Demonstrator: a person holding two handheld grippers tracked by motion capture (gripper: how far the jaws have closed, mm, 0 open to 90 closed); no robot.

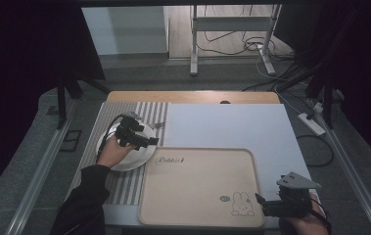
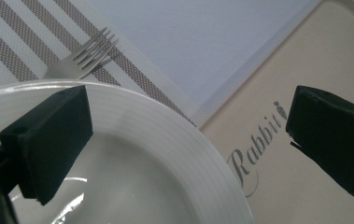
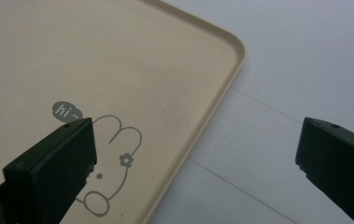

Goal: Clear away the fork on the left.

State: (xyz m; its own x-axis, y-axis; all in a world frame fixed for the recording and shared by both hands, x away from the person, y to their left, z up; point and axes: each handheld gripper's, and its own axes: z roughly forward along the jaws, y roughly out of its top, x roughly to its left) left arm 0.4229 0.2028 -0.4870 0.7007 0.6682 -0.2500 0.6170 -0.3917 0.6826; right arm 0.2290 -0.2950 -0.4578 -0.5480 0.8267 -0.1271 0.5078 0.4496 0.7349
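The white plate [image 1: 127,159] is sitting on the striped placemat [image 1: 124,188], just off the left edge of the beige tray [image 1: 200,188], with its rim lying close to that edge near the "Rabbit" lettering. The left claw [image 1: 141,138] is hovering over the side of the plate that faces the tray, and its jaws are standing spread wide: in the left gripper view one jaw is hanging above the plate's inner well and the other above the tray, with the rim running between them, and neither jaw seems to be touching it yet.

By the look of it the work is at an early stage. The plate is not yet gripped or lifted, and the tray is carrying nothing, so the closing on the rim and any move of the plate are probably left to do. A fork [image 2: 83,56] is lying on the placemat just beyond the plate, on the side away from the person, untouched.

The right claw [image 1: 271,203] is waiting at the tray's near right corner, jaws spread, one over the printed rabbit [image 3: 114,158] and one over the pale bench [image 3: 277,93] beside the tray.

The plate is glossy, round and shallow, with fine concentric ridges around a broad rim and a smooth well catching reflections. It is looking clean and empty.
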